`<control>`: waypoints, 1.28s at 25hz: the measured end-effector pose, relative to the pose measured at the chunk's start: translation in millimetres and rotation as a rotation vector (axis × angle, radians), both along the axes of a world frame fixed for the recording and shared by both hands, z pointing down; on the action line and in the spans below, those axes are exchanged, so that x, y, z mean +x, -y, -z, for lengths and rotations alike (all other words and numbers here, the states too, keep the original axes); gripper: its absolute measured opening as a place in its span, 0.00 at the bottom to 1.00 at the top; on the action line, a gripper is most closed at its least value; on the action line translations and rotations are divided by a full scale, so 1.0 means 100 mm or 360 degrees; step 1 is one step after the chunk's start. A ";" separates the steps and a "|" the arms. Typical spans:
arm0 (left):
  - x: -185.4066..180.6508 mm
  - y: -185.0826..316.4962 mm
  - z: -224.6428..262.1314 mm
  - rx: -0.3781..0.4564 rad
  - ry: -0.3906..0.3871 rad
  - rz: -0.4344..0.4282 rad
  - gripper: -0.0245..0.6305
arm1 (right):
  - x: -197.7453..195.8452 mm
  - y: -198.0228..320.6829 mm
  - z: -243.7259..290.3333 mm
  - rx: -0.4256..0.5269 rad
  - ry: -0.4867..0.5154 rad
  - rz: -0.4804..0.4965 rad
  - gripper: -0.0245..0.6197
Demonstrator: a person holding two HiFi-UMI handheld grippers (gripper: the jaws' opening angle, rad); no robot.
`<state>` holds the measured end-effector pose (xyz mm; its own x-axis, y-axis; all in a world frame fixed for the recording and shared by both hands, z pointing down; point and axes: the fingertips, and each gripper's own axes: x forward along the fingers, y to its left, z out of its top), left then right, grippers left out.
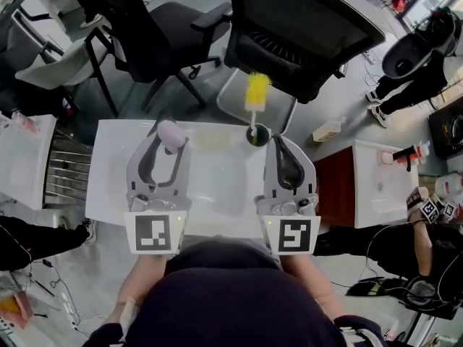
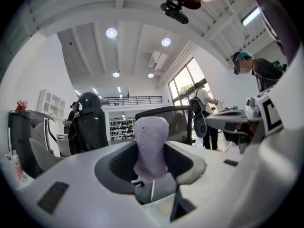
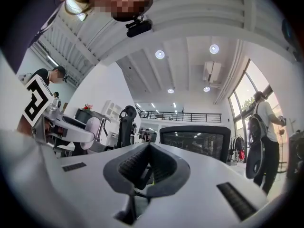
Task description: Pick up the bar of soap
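1. Head view. The left gripper [image 1: 171, 142], a white moulded-plastic claw with dark ribbed pads, grasps the bar of soap [image 1: 171, 131] at its tips, just left of the frame's centre over the far part of the white table [image 1: 108, 172]. The soap is a pale lilac, round-cornered block. The right gripper [image 1: 278, 143] lies parallel at centre right, clenched on nothing. A bristly yellow brush [image 1: 256, 92] stands in a dark round cup [image 1: 257, 135] between the two tips.
2. Left gripper view. The left gripper [image 2: 151, 161] points up and forward. The soap [image 2: 151, 144] stands on end at frame centre, matte and finely pitted. Only the room and the ceiling show behind it.
3. Right gripper view. The right gripper [image 3: 148, 151] has its ribbed pads meeting in a V. It alone shows the soap [image 3: 92, 127] side-on, at middle left.
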<state>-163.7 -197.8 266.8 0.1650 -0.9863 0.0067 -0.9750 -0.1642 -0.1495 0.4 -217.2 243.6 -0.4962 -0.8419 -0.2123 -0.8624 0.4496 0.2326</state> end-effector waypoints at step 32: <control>-0.26 -0.16 -0.23 -0.0030 0.0054 -0.0231 0.32 | -0.36 -0.35 -0.08 -0.0072 -0.0026 -0.0239 0.06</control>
